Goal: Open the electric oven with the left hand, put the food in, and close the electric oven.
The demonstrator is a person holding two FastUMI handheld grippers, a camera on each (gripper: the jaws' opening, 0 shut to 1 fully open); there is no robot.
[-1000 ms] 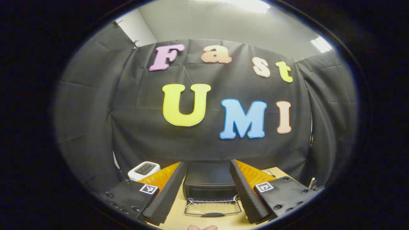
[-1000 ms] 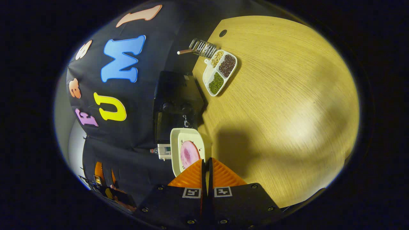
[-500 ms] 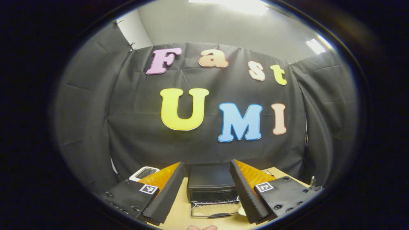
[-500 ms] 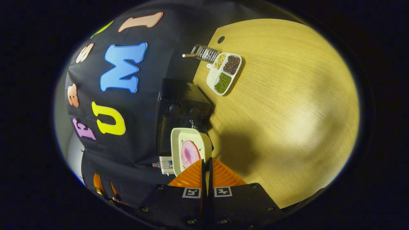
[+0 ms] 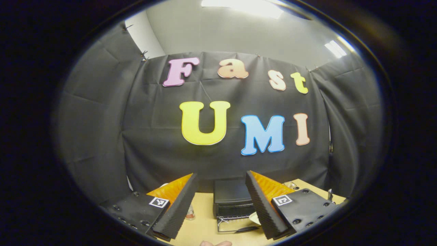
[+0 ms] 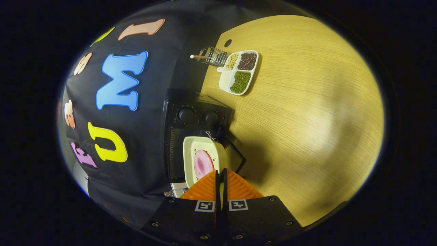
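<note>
The black electric oven [image 5: 232,200] stands at the back of the table, its glass door [image 5: 235,226] folded down open. My left gripper [image 5: 221,174] is open, holds nothing and sits well back from the oven. In the right gripper view, my right gripper [image 6: 220,171] is shut on the rim of a cream square plate [image 6: 201,145] carrying a pink slice of food [image 6: 203,164]. The plate hangs in front of the oven [image 6: 191,119], beside its two knobs and above the lowered door [image 6: 237,155]. The plate's edge [image 5: 254,217] peeks out by my left gripper's right finger.
A white divided tray [image 6: 222,78] of beans lies on the wooden table [image 6: 307,119], with a wire rack [image 6: 213,56] just behind it. A small bottle [image 5: 189,213] stands left of the oven. Part of a hand [image 5: 215,243] shows at the bottom edge.
My left gripper has drawn back from the oven, which now looks smaller and farther right. The right gripper has carried the plate closer to the oven's open front.
</note>
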